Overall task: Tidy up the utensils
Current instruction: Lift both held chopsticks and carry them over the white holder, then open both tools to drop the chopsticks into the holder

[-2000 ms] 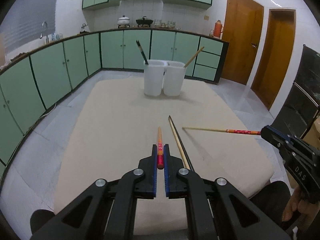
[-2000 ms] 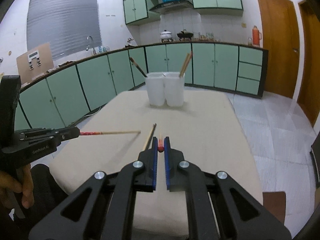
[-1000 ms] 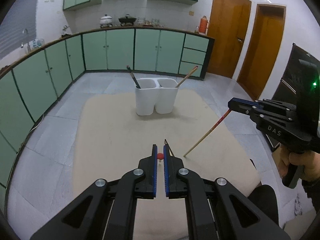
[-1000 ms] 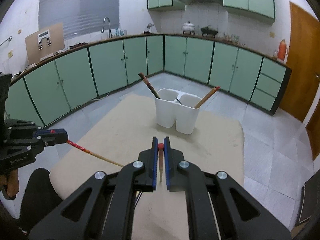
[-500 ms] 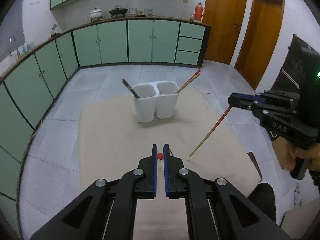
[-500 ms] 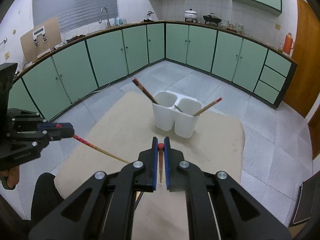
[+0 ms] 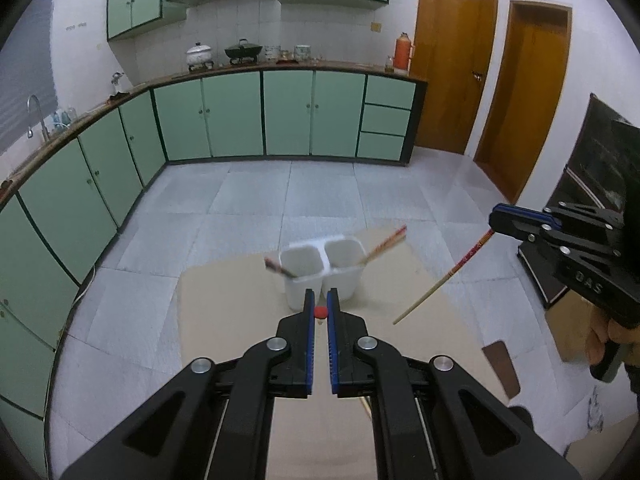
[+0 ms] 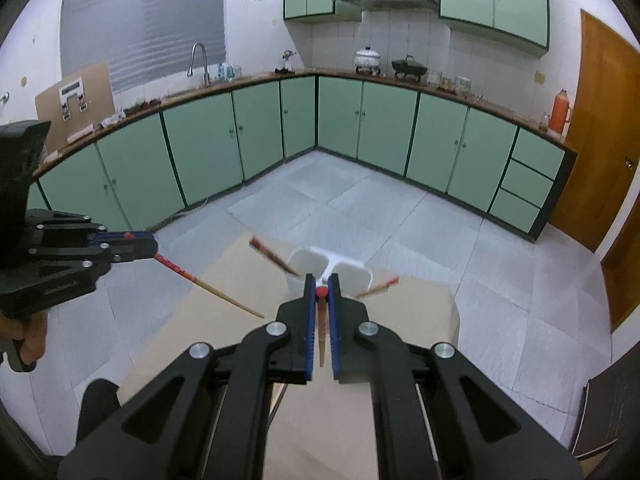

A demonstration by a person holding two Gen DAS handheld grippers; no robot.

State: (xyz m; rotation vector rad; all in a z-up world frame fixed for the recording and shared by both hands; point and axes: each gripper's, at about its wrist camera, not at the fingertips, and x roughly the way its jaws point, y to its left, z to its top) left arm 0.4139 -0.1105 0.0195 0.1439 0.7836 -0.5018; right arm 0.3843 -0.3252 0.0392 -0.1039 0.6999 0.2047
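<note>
Chopsticks are what we carry in both grippers, high above the holder, so the step in hand, as we judge it, is bringing each one down into a cup.

From the left wrist view, the left gripper (image 7: 320, 312) has its jaws closed on a red-capped chopstick (image 7: 320, 312), seen end-on low in the middle of the frame. The white two-cup holder (image 7: 322, 272) sits just above it in the picture, on the far part of the beige worktop (image 7: 224, 320); a dark chopstick (image 7: 278, 268) leans out of its left cup and a red-ended one (image 7: 384, 245) out of its right. At the right edge the right gripper (image 7: 520, 222) pinches a second red-patterned chopstick (image 7: 444, 278), slanting down and to the left. To do this well, we should stand each stick nearer upright, bring its lower tip over an open cup clear of the sticks already leaning there, and lower before letting go.

From the right wrist view, the jaws grip that chopstick down the centre of the frame, its red cap over the divider between the cups.

Around the worktop lies a grey tiled floor, with green cabinets (image 8: 360, 128) along the back, pots on the counter, a tap (image 8: 200, 60) in the upper left and wooden doors (image 8: 600, 140) on the right.
</note>
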